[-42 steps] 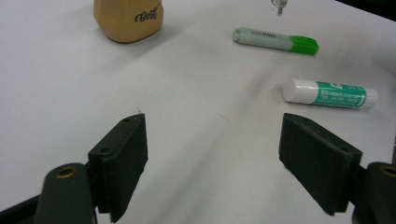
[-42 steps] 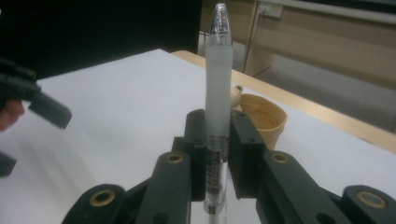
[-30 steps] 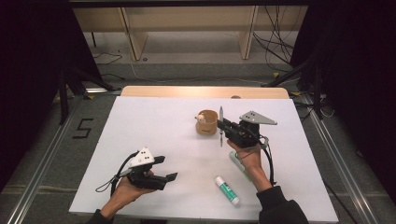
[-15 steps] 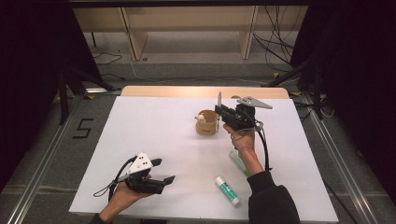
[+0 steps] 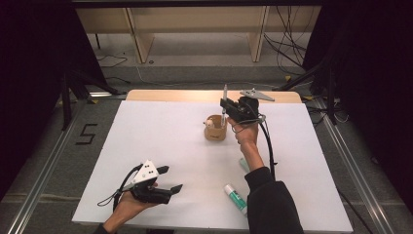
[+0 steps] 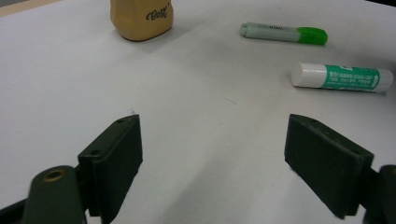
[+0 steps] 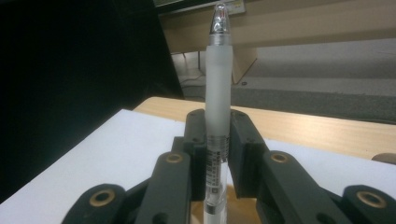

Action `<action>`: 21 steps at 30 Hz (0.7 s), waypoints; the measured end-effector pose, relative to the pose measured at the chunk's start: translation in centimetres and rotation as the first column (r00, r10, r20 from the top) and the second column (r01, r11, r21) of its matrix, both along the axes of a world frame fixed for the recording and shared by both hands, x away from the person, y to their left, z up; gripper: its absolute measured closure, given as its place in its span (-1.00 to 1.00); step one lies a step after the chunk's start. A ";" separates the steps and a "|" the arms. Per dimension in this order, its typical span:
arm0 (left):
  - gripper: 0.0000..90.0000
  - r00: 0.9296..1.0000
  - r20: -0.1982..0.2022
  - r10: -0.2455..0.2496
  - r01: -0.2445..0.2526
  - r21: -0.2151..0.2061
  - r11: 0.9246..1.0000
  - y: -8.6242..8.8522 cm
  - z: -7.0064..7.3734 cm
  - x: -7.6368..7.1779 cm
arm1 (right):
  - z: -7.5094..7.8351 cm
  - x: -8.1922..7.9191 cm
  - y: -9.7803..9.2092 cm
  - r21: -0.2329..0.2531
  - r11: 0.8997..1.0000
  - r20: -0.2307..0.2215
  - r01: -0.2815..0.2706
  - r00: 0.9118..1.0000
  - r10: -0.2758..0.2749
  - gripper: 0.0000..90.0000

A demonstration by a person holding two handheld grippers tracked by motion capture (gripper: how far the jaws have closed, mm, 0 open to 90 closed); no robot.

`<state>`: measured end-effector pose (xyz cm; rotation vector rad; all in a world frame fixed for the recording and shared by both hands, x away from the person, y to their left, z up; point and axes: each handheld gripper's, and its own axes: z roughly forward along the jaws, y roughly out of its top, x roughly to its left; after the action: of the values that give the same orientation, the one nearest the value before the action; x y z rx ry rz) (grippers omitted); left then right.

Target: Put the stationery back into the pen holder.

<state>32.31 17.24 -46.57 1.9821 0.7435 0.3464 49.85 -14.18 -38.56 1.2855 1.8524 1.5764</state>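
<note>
A tan cup [image 5: 215, 129] stands at the middle of the white table [image 5: 160, 136]. My right gripper [image 5: 225, 108] hovers just over the cup's right rim, shut on a frosted white pen [image 5: 224, 97] that stands upright. In the right gripper view the pen [image 7: 218, 84] rises between the closed jaws of that gripper [image 7: 218, 140]. My left gripper [image 5: 170, 179] rests near the front left edge, open and holding nothing. Beyond the left gripper [image 6: 233, 158] in its own view lie the cup [image 6: 141, 18], a green highlighter [image 6: 282, 33] and a glue stick [image 6: 341, 77].
The glue stick [image 5: 235, 198] lies near the front edge beside the right sleeve. The highlighter [image 5: 243, 165] is partly covered by the right forearm. A wooden strip [image 5: 165, 95] runs along the table's far edge, with shelving and cables behind.
My right gripper has carried the upright pen forward, away from the person, to a spot over the cup. The left gripper has barely shifted.
</note>
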 end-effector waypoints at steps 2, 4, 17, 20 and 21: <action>-0.58 1.000 0.004 0.003 -0.003 -0.005 1.000 0.0 0.0 0.0 | 0.1 0.3 0.1 0.005 1.000 0.003 0.007 1.000 -0.007 0.76; -0.58 1.000 -0.001 0.000 0.000 -0.014 1.000 0.0 0.0 0.0 | 0.1 0.6 0.2 0.000 1.000 0.004 0.014 1.000 -0.014 0.76; -0.58 1.000 0.008 0.011 -0.011 -0.024 1.000 0.3 0.2 0.1 | -1.5 1.9 1.1 -0.032 0.999 -0.021 0.036 0.999 -0.037 0.76; -0.58 1.000 0.010 0.019 -0.018 -0.029 0.999 0.4 0.2 0.2 | -1.7 2.0 1.3 -0.045 0.998 -0.023 0.036 0.999 -0.038 0.76; -0.58 1.000 0.010 0.018 -0.018 -0.028 0.999 0.4 0.2 0.2 | -1.8 2.0 1.3 -0.048 0.998 -0.024 0.037 0.999 -0.038 0.76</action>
<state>32.49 17.64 -46.38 1.9466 0.7559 0.3550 51.88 -12.87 -40.35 1.3163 1.8583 1.4953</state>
